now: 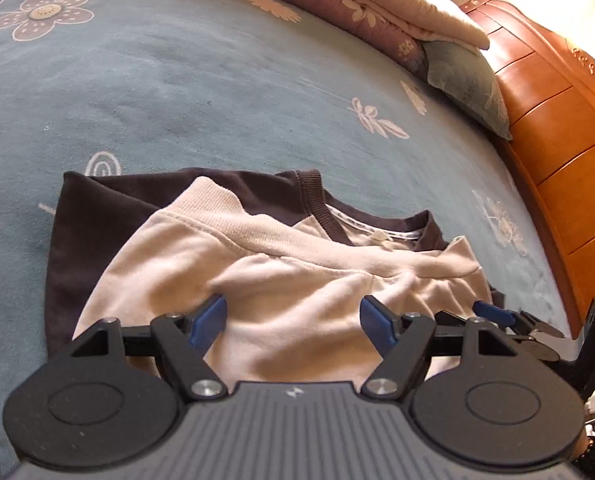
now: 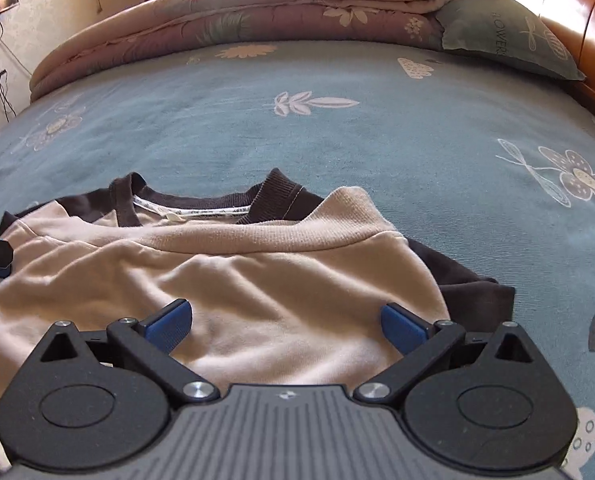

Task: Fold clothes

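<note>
Shirt (image 1: 281, 292) partly folded on the bed (image 1: 185, 92), both grippers standing open over it.

Folding is being judged as well under way: the cream body is being seen doubled up toward the dark collar (image 2: 201, 204), with dark sleeve cloth tucked beneath at the sides, yet the top layer is lying wrinkled and a final fold and smoothing are being taken as left to do. The left gripper (image 1: 293, 318) is being held with jaws wide, nothing pinched between the blue pads, only cloth lying below. The right gripper (image 2: 287, 322) is being held likewise, jaws wide and empty above the near cream edge.
</note>
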`<state>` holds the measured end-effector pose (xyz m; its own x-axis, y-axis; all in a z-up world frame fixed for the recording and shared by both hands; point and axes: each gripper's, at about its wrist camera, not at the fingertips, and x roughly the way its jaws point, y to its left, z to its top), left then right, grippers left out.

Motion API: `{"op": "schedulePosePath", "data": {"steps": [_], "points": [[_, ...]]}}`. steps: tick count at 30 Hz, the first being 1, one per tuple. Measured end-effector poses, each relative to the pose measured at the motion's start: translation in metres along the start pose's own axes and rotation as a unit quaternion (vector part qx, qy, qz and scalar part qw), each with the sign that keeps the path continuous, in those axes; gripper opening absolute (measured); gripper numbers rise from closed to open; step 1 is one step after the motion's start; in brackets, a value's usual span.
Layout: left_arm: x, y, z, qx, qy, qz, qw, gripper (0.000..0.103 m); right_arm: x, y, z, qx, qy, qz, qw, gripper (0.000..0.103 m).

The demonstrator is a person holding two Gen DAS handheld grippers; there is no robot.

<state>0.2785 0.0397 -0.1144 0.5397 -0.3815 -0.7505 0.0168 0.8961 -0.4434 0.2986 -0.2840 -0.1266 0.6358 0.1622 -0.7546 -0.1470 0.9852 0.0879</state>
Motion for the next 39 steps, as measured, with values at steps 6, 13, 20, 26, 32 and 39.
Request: {"op": "schedulePosePath", "data": {"steps": [6, 13, 20, 26, 32, 39], "points": [[0.015, -0.005, 0.02, 0.025, -0.017, 0.021, 0.9993, 0.073, 0.015, -0.004, 0.016, -0.009, -0.004, -0.003, 1.0, 0.103], [-0.018, -0.034, 0.008, 0.076, -0.01, 0.036, 0.9964, 0.073, -0.027, -0.001, 0.008, 0.004, -0.01, 0.003, 1.0, 0.103], [-0.053, -0.072, -0.043, 0.167, -0.012, 0.076, 0.983, 0.079, -0.077, 0.013, -0.031, 0.026, -0.014, 0.048, 0.998, 0.103], [-0.044, -0.072, -0.084, 0.176, 0.011, 0.095, 0.9798, 0.081, -0.084, 0.011, -0.07, 0.04, 0.012, 0.047, 0.998, 0.103], [-0.055, -0.067, -0.099, 0.151, 0.023, 0.113, 0.9817, 0.08, -0.107, -0.006, -0.092, 0.068, 0.012, 0.032, 0.997, 0.103], [-0.07, -0.101, -0.122, 0.208, 0.01, 0.09, 0.974, 0.084, -0.126, 0.008, -0.096, 0.057, 0.002, 0.078, 0.995, 0.103]]}}
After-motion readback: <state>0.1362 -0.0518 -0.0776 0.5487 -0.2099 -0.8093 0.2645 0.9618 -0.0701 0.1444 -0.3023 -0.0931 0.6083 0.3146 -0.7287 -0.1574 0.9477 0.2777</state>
